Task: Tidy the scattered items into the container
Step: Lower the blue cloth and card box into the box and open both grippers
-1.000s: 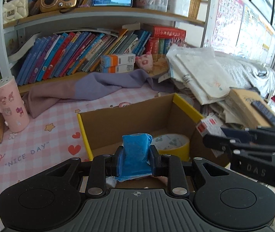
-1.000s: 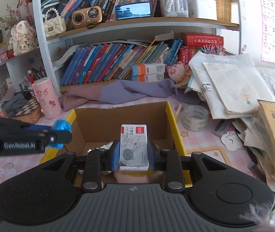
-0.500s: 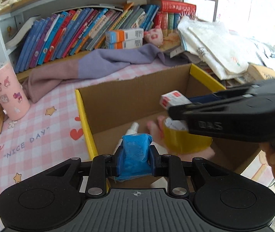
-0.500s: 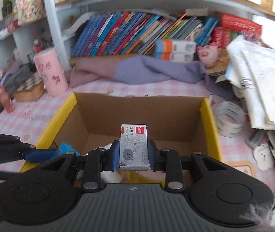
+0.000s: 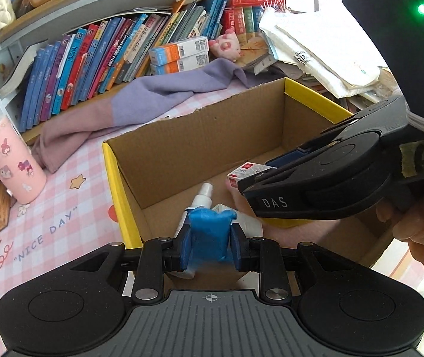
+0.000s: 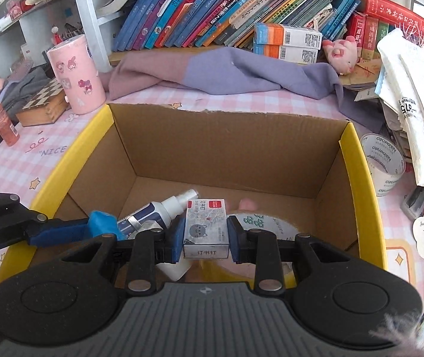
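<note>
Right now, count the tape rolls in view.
2. A yellow roll lies in the box, partly behind the right tongs. A clear roll stands on the table right of the box. Others may be hidden.

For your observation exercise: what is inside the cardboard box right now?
Lying in the box: a spray bottle and a yellow tape roll. Each hand-held gripper hangs over it, hiding part of the floor, so more items may lie unseen.

Raw matt cardboard on the box (image 6: 230, 148), glossy yellow along its rim. Crinkly blue plastic on the packet (image 5: 210, 238); printed card on the little carton (image 6: 206, 229). Soft purple cloth (image 6: 227, 73) behind.
</note>
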A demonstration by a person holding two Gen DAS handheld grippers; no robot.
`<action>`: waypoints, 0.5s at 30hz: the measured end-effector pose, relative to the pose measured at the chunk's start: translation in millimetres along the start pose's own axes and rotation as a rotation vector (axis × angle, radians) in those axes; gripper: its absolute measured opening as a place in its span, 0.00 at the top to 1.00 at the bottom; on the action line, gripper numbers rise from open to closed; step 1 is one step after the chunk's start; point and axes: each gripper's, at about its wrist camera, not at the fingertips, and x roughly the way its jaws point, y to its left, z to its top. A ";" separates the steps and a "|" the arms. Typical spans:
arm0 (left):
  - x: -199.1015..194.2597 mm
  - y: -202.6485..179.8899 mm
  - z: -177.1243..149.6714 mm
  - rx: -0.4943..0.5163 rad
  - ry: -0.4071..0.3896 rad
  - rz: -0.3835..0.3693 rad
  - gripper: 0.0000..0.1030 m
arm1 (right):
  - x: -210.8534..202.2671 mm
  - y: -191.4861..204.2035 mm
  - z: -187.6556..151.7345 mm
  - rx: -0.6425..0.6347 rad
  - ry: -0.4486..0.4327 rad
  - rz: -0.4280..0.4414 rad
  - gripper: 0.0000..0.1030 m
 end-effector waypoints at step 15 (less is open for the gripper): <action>-29.3 0.5 -0.2 -0.041 -0.104 0.050 0.26 | -20.7 -7.5 -1.5 0.050 -0.097 -0.006 0.47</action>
